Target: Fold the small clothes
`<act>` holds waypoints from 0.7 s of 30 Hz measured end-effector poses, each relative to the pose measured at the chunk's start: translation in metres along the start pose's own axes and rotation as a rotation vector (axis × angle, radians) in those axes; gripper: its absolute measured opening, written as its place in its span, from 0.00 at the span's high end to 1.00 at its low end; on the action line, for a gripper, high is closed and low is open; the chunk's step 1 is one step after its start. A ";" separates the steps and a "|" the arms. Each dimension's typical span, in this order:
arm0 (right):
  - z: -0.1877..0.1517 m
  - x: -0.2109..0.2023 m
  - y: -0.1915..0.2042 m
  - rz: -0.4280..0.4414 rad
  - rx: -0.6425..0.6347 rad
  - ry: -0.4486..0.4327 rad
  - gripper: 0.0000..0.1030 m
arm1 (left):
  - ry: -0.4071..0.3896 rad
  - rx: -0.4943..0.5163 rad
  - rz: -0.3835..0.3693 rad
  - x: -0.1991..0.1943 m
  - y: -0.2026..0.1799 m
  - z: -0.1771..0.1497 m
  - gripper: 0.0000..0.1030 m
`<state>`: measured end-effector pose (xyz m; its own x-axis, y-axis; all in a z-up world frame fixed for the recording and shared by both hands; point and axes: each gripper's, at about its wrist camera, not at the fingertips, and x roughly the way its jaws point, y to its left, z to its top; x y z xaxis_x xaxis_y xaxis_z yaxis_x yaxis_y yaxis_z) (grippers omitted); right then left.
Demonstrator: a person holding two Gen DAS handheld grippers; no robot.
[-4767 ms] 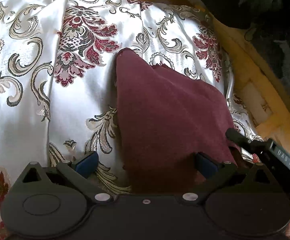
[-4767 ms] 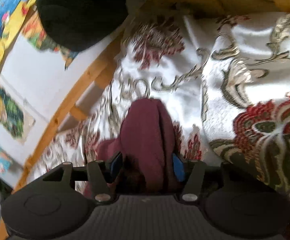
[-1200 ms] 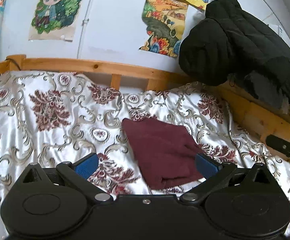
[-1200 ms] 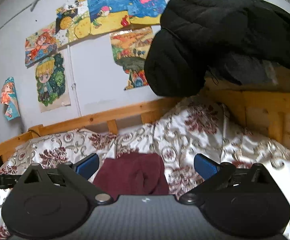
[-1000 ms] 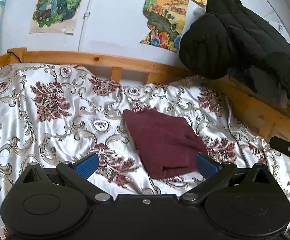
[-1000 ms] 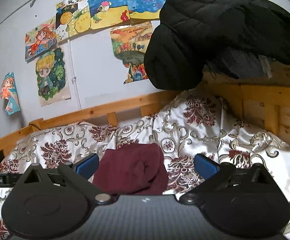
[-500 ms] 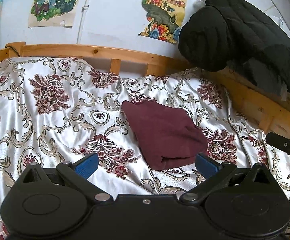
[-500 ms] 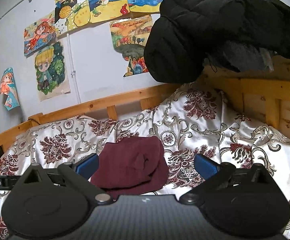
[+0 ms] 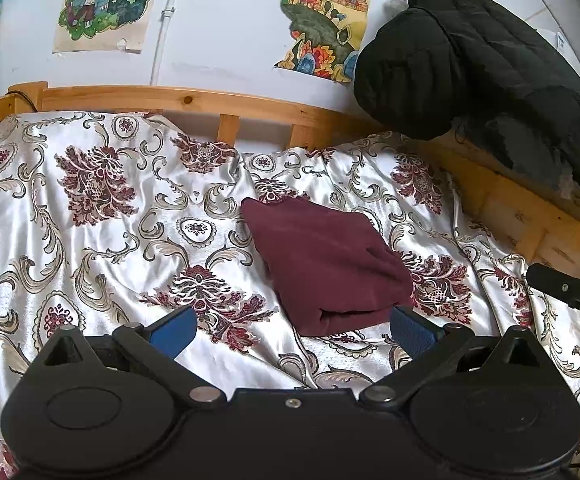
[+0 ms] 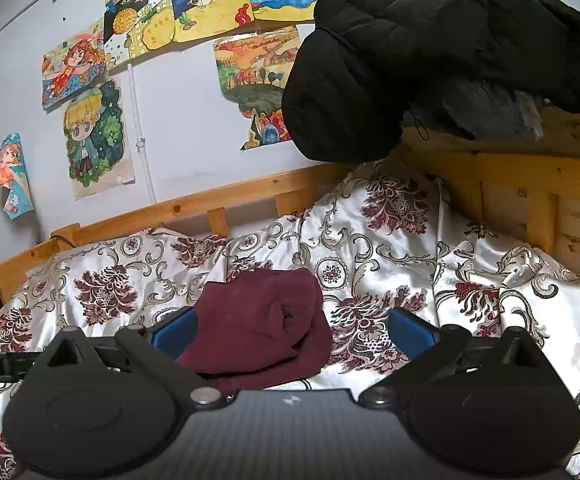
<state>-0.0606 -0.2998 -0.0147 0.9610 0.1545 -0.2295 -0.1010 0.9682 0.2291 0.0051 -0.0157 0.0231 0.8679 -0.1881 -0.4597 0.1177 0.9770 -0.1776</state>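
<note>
Both claws pulled back off the folded maroon garment (image 9: 326, 264); left gripper (image 9: 290, 330) and right gripper (image 10: 290, 330) spread wide, empty. Garment lies on floral bedspread (image 9: 90, 216), wooden rail (image 9: 170, 100) far.

The right tool (image 10: 290, 330) hides the folded maroon cloth's (image 10: 258, 320) near edge; the black jacket (image 10: 450, 48) runs off the frame's right.

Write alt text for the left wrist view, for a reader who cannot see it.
A folded dark maroon knit garment lies on a shiny white satin bedspread with maroon and gold floral scrolls, just beyond the open left gripper, whose blue-padded fingers touch nothing. Behind stand a wooden bed rail, wall drawings and a black puffer jacket.
</note>
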 end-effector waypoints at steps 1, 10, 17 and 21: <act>0.000 0.000 0.000 -0.001 0.000 0.000 0.00 | 0.000 0.000 0.000 0.000 0.000 0.000 0.01; -0.001 0.000 0.000 -0.003 0.000 0.005 0.00 | 0.004 -0.006 0.001 0.001 0.001 -0.001 0.01; -0.003 0.002 0.000 -0.007 0.002 0.010 0.00 | 0.007 -0.007 0.000 0.001 0.002 -0.002 0.01; -0.003 0.002 -0.001 -0.008 0.003 0.011 0.00 | 0.008 -0.010 0.001 0.002 0.002 -0.002 0.01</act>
<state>-0.0591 -0.2998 -0.0178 0.9588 0.1493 -0.2418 -0.0930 0.9688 0.2297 0.0058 -0.0138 0.0202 0.8641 -0.1880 -0.4668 0.1122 0.9762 -0.1855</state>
